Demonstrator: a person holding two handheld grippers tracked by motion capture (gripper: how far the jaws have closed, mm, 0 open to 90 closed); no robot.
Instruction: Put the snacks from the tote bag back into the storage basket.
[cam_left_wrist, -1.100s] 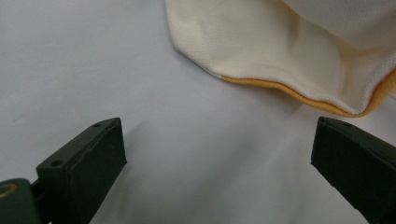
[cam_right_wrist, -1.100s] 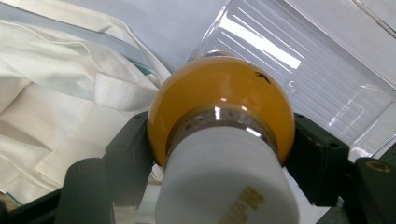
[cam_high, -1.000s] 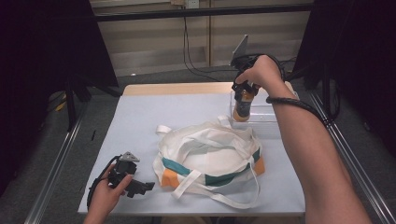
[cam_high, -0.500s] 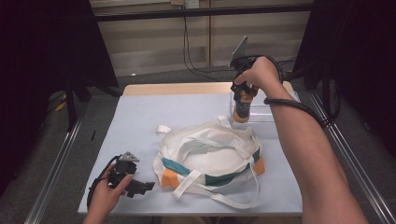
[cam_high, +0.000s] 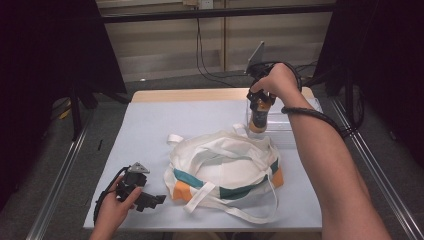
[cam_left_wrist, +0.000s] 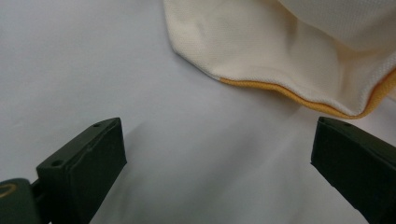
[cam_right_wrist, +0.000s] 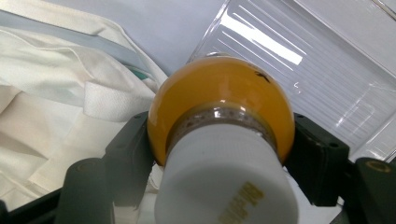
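An orange bottle (cam_high: 258, 118) with a white cap (cam_right_wrist: 224, 184) hangs upright at the back right, above the edge of a clear plastic tray (cam_high: 285, 131). My right gripper (cam_high: 261, 102) is shut on it just below the cap. A cream tote bag (cam_high: 225, 167) with teal and orange panels lies flat in the middle of the table. My left gripper (cam_high: 152, 200) rests open at the front left on the table, its jaws wide apart just short of the bag's orange-trimmed corner (cam_left_wrist: 299, 93).
The table has a pale grey cover (cam_high: 165, 125) and a wooden strip along its back edge. Long bag handles (cam_high: 235, 212) trail toward the front edge. Metal rails run down both sides, and cables hang at the back.
The right gripper has carried the bottle slightly back and up by the tray. The left gripper has stayed where it was.
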